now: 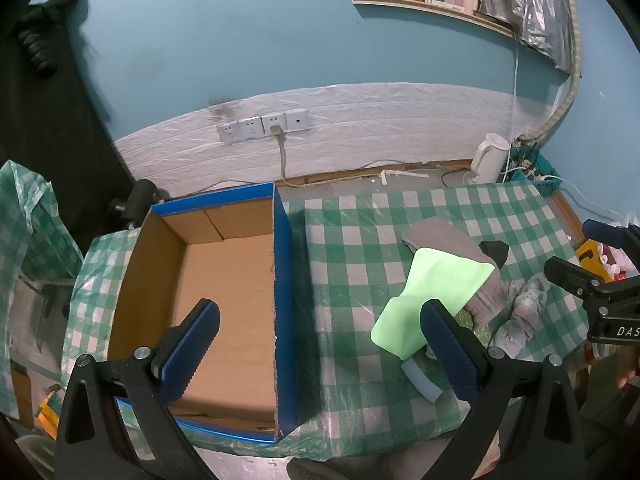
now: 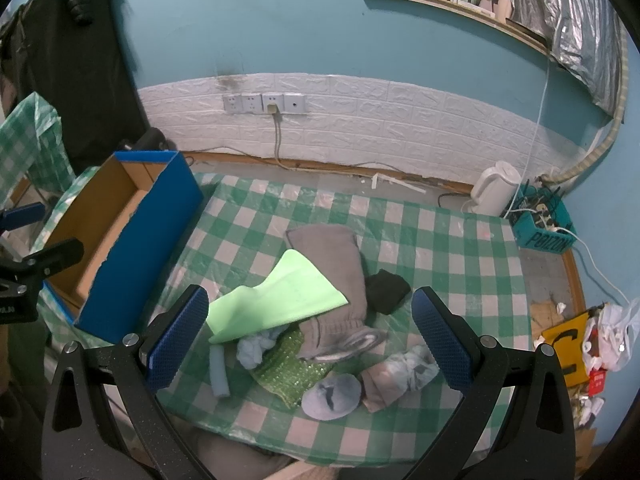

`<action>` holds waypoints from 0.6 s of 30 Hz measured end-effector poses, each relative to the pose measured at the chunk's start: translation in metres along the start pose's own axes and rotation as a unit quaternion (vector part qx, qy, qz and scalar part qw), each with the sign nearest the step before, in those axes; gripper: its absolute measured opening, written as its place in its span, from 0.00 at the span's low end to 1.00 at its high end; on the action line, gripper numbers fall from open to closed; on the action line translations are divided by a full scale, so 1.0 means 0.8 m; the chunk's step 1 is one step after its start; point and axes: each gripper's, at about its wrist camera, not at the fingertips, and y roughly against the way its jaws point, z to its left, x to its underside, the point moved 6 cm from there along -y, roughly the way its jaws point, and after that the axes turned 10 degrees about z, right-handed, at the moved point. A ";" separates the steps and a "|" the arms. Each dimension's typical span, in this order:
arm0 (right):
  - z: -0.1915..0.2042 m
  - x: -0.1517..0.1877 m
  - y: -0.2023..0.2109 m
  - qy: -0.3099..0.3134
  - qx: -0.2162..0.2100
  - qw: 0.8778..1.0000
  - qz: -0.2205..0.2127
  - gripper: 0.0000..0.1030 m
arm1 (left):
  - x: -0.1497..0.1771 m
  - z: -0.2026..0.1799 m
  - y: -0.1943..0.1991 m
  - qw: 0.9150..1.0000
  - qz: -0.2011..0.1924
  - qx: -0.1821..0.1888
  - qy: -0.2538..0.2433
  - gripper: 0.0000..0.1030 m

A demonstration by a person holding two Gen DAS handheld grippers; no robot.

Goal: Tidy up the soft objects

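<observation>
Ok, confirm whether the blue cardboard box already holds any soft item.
No, the blue cardboard box shows only its bare brown floor.

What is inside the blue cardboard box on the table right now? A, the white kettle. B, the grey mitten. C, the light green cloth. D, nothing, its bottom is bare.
D: the left wrist view looks straight into the blue cardboard box and shows only bare brown cardboard, while the light green cloth and grey mitten lie on the checked tablecloth outside it.
</observation>
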 end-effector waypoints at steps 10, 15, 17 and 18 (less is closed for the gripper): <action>-0.009 0.007 -0.003 -0.009 0.001 1.000 0.004 0.98 | -0.004 -0.009 -0.008 1.000 0.009 -0.003 -0.009 0.98; -0.023 0.009 -0.008 -0.025 0.003 1.000 0.013 0.98 | -0.004 -0.024 -0.018 1.000 0.019 0.003 -0.022 0.98; -0.030 0.010 -0.011 -0.031 0.008 0.999 0.017 0.98 | -0.003 -0.033 -0.026 0.999 0.024 0.007 -0.028 0.98; -0.034 0.011 -0.012 -0.034 0.010 0.999 0.019 0.98 | -0.002 -0.037 -0.030 0.999 0.027 0.007 -0.032 0.98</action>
